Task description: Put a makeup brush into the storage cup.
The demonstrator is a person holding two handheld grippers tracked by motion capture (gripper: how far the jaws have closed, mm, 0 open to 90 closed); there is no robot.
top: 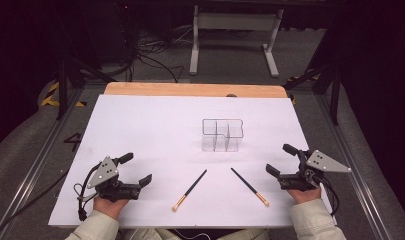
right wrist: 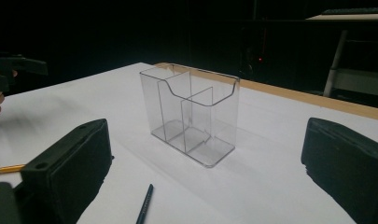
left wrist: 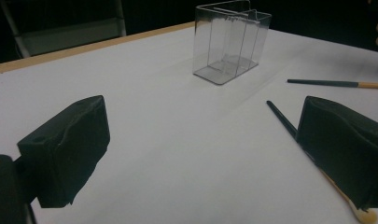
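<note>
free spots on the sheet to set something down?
Bare: whole far-left area between the left gripper and the clear organizer; also the strip right of the organizer. Crowded: near centre, where two brushes lie between the grippers.

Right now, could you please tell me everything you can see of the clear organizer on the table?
The clear organizer looks like transparent hard plastic: a small upright box, open at the top, split by inner walls into several compartments. One long wall has a dipped, cut-down top edge with rounded corners. Every compartment that can be seen into is empty. It stands level on the white table sheet, past the middle, beyond the two brushes. Nothing touches it but the sheet; both grippers are well short of it.
</note>
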